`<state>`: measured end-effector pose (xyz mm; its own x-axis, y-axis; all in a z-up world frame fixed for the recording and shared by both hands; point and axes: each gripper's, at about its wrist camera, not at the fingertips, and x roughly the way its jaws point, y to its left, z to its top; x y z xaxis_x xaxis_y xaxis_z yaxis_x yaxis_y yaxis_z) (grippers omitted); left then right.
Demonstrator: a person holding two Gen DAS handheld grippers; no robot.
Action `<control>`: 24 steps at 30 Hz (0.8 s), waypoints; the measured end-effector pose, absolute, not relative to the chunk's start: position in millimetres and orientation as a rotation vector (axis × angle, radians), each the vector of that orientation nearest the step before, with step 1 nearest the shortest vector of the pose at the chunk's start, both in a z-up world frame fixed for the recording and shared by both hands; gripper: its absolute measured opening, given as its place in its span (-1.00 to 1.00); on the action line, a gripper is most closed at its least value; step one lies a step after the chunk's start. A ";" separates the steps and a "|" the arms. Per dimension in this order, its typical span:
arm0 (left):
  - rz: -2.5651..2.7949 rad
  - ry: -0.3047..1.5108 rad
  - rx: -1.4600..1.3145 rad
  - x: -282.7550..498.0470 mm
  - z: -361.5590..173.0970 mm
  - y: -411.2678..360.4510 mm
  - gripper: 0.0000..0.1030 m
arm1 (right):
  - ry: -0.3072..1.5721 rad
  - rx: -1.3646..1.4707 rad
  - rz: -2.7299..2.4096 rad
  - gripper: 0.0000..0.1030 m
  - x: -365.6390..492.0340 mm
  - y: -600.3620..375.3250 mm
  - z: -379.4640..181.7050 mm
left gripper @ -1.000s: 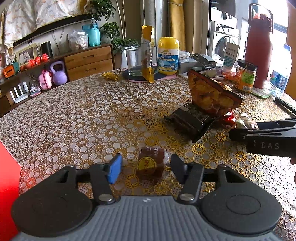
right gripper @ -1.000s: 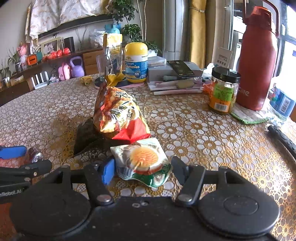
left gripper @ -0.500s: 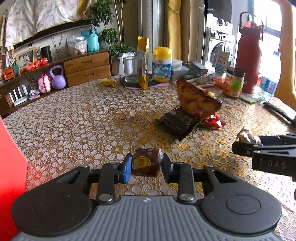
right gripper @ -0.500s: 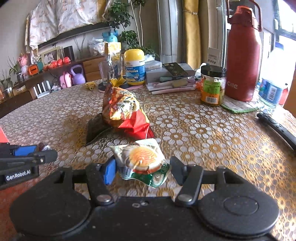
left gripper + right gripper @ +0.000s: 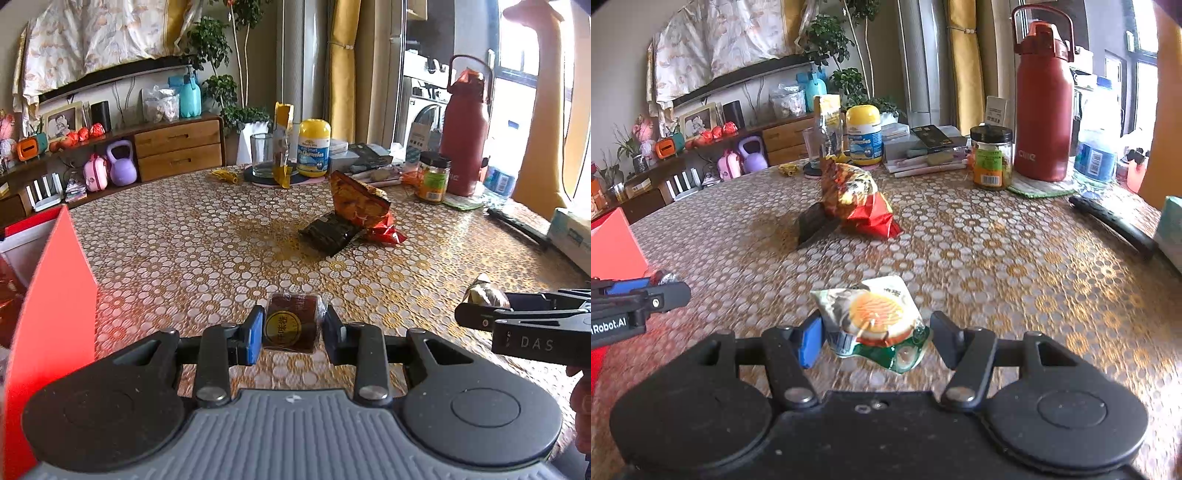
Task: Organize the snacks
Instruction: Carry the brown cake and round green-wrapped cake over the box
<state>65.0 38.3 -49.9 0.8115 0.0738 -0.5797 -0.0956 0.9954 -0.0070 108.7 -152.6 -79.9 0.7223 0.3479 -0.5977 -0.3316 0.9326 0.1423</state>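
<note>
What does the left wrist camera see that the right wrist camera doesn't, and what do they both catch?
Only the left wrist view shows the left gripper clamped on a brown wrapped snack, face on. Only the right wrist view shows the right gripper holding a white-and-green snack packet, plus the water bottle's blue label clearly. Both share the patterned table, the orange-red chip bag leaning on a black packet, the yellow gummies jar and the red flask.

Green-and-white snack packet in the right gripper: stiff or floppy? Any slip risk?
Green-and-white packet likely floppy: its bottom corner sags crumpled below the right gripper. Glossy film looks slippery, so it may slide. Probably light, as it hangs clear of the table.
</note>
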 end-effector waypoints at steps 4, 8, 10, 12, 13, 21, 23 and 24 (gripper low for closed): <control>0.090 0.596 -0.043 40.9 -40.6 38.2 -0.38 | 0.654 0.021 0.390 0.15 90.7 -152.2 -73.5; 0.094 0.577 -0.066 19.5 -33.7 40.1 -0.38 | 0.645 0.022 0.409 0.15 73.8 -149.9 -67.6; 0.101 0.568 -0.072 9.1 -30.2 42.5 -0.38 | 0.641 0.023 0.420 0.15 65.7 -147.3 -64.5; 0.114 0.557 -0.083 0.3 -25.9 46.4 -0.38 | 0.636 0.021 0.433 0.15 57.7 -143.5 -60.7; 0.119 0.551 -0.086 -4.2 -23.1 48.5 -0.38 | 0.633 0.019 0.442 0.15 54.3 -141.3 -58.5; 0.176 0.497 -0.101 -39.7 -1.2 66.6 -0.38 | 0.579 0.006 0.513 0.15 29.3 -120.8 -33.1; 0.195 0.482 -0.109 -48.3 4.2 73.3 -0.38 | 0.565 0.004 0.536 0.15 24.2 -114.6 -26.1; 0.206 0.476 -0.111 -52.0 6.6 77.2 -0.38 | 0.559 0.004 0.550 0.15 22.0 -110.7 -22.6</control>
<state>-52.0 77.2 6.6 0.8686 0.1710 -0.4650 -0.2224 0.9732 -0.0577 22.0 -110.7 -22.6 0.7079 0.4964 -0.5025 -0.4944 0.8563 0.1495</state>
